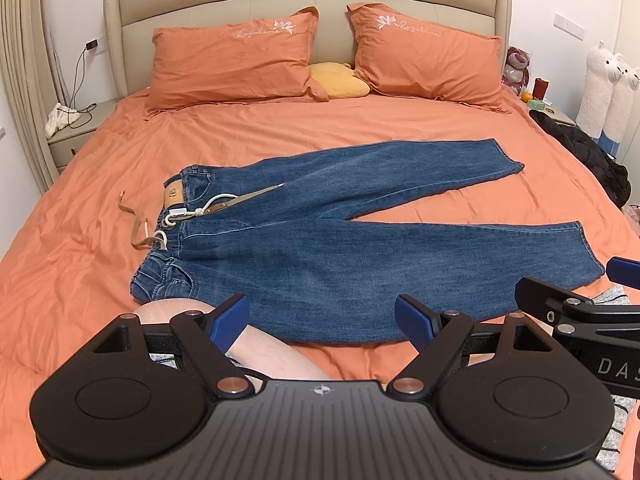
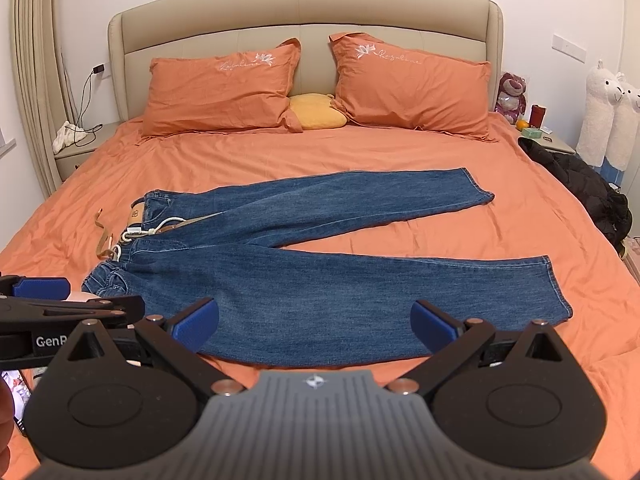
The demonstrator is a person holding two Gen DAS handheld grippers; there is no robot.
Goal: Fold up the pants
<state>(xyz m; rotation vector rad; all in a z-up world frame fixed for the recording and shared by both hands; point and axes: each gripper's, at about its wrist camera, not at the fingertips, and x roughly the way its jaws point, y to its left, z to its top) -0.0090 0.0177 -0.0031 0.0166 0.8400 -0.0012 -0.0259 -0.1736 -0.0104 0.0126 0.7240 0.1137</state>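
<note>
Blue jeans [image 1: 320,240] [image 2: 304,264] lie flat on the orange bed, waistband at the left, both legs spread apart toward the right. A tan belt [image 1: 136,224] [image 2: 105,236] and a white drawstring trail from the waist. My left gripper [image 1: 322,324] is open, hovering at the near edge of the near leg with nothing between its blue pads. Over the same near hem edge my right gripper [image 2: 314,326] also stands open and holds nothing. Each gripper shows at the side of the other's view.
Two orange pillows [image 1: 236,60] [image 1: 428,56] and a yellow cushion [image 1: 340,80] lean at the headboard. A black jacket [image 1: 584,152] lies at the bed's right edge. Nightstands flank the bed. A person's knee [image 1: 256,344] rests on the bed below the left gripper.
</note>
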